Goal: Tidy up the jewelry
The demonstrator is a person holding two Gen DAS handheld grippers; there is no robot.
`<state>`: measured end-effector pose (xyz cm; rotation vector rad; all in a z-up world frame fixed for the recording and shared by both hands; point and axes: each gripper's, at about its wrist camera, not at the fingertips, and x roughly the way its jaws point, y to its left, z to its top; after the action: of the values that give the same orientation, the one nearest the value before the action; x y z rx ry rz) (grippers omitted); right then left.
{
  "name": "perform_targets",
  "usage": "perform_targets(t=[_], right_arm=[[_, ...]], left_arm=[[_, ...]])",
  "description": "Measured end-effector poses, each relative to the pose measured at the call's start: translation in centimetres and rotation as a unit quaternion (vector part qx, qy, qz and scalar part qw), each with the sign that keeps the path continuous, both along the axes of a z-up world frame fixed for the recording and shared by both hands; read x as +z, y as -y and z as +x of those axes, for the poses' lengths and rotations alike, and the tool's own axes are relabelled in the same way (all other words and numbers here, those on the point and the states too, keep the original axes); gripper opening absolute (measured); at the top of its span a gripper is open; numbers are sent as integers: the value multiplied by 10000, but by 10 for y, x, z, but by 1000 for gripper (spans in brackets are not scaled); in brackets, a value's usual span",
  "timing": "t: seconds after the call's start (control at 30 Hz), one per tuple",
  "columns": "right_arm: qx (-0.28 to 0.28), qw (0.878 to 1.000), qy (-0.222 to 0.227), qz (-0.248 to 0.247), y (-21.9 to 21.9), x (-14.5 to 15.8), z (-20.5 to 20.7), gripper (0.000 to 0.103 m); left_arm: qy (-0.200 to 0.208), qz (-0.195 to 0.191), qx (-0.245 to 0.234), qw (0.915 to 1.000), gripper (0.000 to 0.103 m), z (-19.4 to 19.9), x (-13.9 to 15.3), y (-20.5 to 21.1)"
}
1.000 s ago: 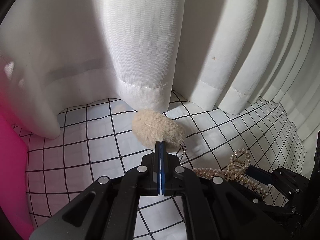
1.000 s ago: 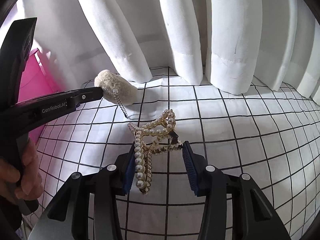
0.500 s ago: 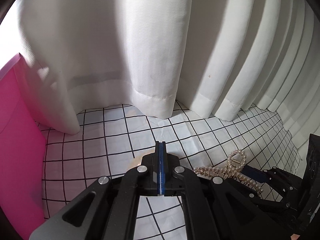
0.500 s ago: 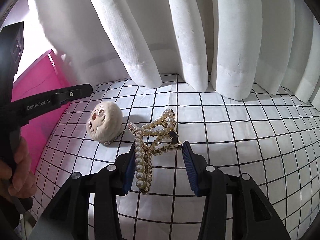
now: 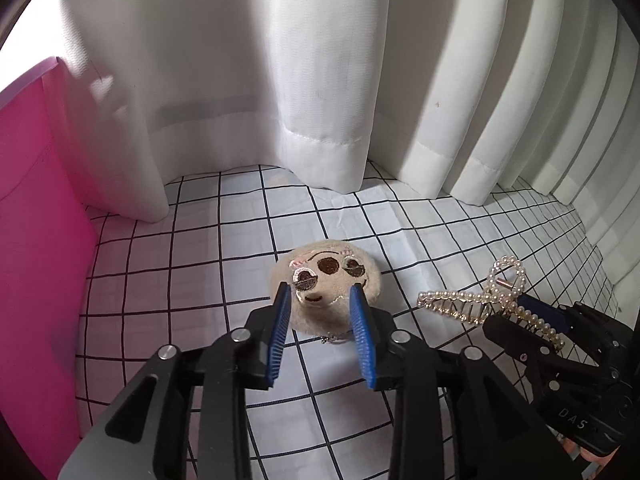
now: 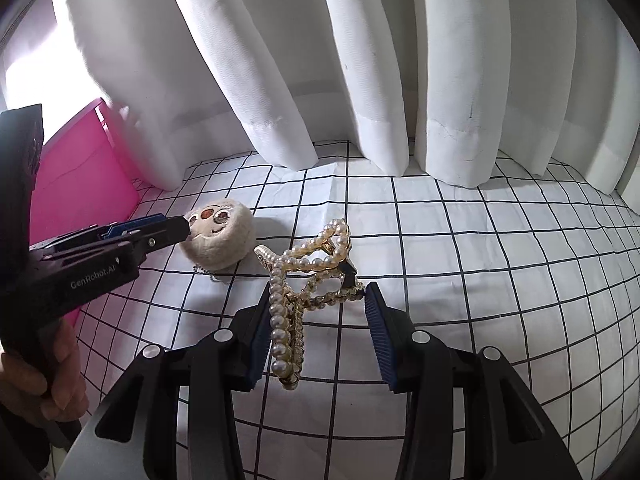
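Plush sloth-face charm (image 5: 326,294) with ball chain, face-up on grid cloth (image 5: 192,264) beside pink bin (image 5: 36,240), left gripper (image 5: 320,308) spread astride it; pearl claw clip (image 6: 304,280) pinched in right gripper (image 6: 316,312), apparently for binning.

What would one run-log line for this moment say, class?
left gripper: open, at plush face charm on grid cloth | right gripper: shut on pearl hair claw clip | pink bin: left

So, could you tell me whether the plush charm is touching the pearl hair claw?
Apart: the right wrist view shows bare cloth between the plush charm and the pearl hair claw.
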<state>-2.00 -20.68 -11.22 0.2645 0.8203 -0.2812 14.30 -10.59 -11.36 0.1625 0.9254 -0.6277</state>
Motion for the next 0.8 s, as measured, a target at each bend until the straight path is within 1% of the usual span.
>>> perform_targets(t=[0.07, 0.13, 0.17, 0.2, 0.23, 0.27, 0.37, 0.57, 0.73, 0.77, 0.8], right_arm=[[-52, 10000, -8, 21, 2, -2, 0, 43], [-107, 9999, -11, 57, 5, -4, -1, 43], [-133, 9999, -10, 72, 6, -4, -2, 43], [-155, 9998, -2, 78, 7, -5, -3, 43], [-179, 9998, 2, 86, 7, -5, -3, 43], [-203, 9997, 6, 97, 8, -5, -4, 43], [-274, 9996, 21, 116, 11, -6, -7, 43], [-359, 9993, 27, 125, 13, -9, -10, 43], [-408, 9991, 19, 143, 14, -13, -13, 43], [-412, 9990, 19, 154, 14, -13, -13, 43], [-413, 9990, 18, 152, 14, -14, -14, 43]], left_arm=[[19, 49, -7, 10000, 47, -2, -5, 3], [59, 86, -61, 9999, 49, -4, -8, 6], [76, 102, -87, 9999, 56, -6, -10, 8], [118, 132, -91, 9998, 73, -7, -11, 10], [189, 141, -80, 9997, 80, -7, -12, 11], [270, 133, -65, 9995, 84, -8, -13, 13], [296, 191, -106, 9993, 84, -5, -17, 21], [226, 465, -10, 9987, 84, 11, -37, 36], [51, 487, 99, 9988, 84, 24, -49, 43], [44, 495, 104, 9987, 83, 25, -50, 44], [35, 504, 103, 9987, 76, 25, -50, 44]])
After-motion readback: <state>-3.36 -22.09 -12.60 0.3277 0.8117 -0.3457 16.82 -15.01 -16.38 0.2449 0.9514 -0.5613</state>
